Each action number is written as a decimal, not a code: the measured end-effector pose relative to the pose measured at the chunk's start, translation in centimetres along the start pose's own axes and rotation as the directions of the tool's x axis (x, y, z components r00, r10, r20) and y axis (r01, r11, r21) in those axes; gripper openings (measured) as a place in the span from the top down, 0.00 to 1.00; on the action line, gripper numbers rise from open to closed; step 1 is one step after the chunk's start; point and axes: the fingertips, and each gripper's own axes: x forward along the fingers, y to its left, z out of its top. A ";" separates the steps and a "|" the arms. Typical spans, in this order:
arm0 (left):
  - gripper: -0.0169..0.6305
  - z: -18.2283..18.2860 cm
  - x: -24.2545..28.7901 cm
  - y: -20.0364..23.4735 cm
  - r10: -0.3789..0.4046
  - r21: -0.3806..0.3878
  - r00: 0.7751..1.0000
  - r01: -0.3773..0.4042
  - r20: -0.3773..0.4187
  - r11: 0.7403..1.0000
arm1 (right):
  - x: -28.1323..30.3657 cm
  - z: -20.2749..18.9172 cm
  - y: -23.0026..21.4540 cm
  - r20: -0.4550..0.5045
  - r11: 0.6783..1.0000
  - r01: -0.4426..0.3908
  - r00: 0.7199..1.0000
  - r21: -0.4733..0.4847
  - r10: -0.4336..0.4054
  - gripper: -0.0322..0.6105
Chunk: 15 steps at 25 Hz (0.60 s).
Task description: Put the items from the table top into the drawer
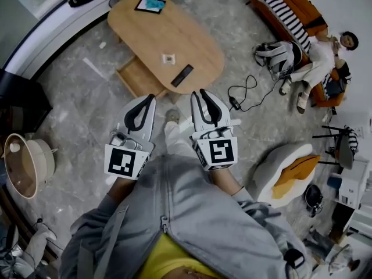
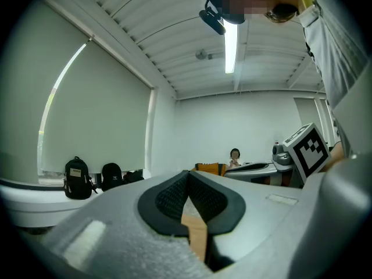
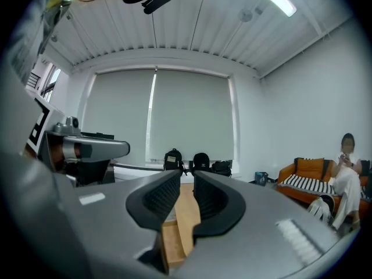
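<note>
your left gripper [image 1: 150, 99] has its jaws pressed together, the right gripper [image 1: 198, 93] barely parted, both empty; reach the remote [image 1: 182, 75] so and you could shove it off the table [image 1: 139, 34].

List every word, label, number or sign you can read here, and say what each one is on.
No text can be read in any view.
Left gripper, cube: black-and-white square pattern, no words.
Right gripper, cube: the same.
White card on the table: a mark, too small to read.
Backpack: pale label, too small to read.
</note>
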 end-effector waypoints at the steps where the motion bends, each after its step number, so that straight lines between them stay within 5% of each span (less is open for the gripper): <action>1: 0.99 0.0 1.6 0.8 0.003 0.000 1.000 -0.003 0.000 1.000 | 1.5 -0.2 -1.0 -0.009 1.000 0.001 1.000 -0.005 -0.001 0.84; 15: 0.99 -4.5 18.1 10.1 0.049 -0.016 0.992 -0.051 -0.118 0.999 | 16.8 -7.7 -11.0 -0.147 0.999 -0.017 0.989 0.043 0.023 0.80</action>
